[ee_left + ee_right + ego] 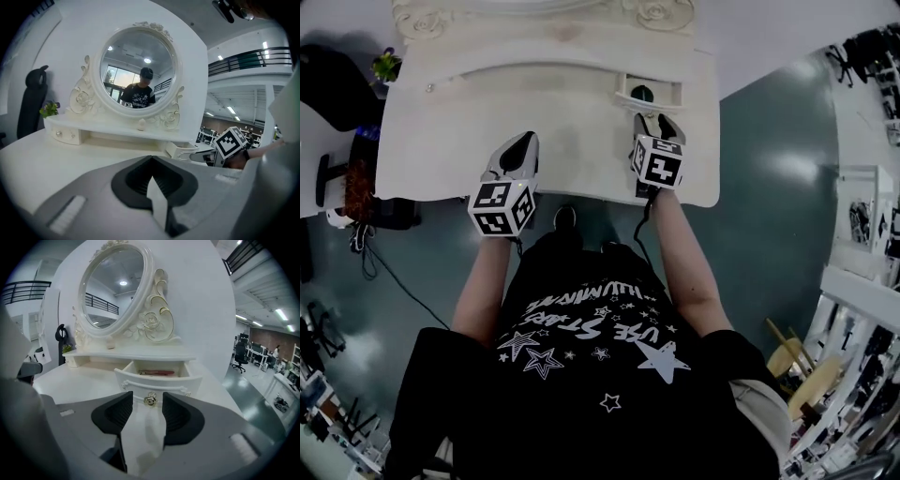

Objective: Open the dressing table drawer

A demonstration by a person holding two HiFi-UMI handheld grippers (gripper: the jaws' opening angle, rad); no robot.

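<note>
The white dressing table (572, 141) fills the top of the head view. Its small right drawer (157, 380) stands pulled out, with a reddish item (156, 372) lying inside. The drawer's metal knob (150, 399) sits just ahead of my right gripper (146, 406), between the tips of its open jaws and apart from both pads. In the head view the right gripper (659, 122) points at that drawer (649, 94). My left gripper (520, 145) hovers over the tabletop's middle; in its own view the left gripper (151, 180) is shut and holds nothing.
A round mirror (137, 75) in a carved frame rises behind the table. A second small drawer (65, 135) at the left is closed. A potted plant (386, 66) and a black chair (328, 84) stand at the far left. Shelving (862, 281) lines the right.
</note>
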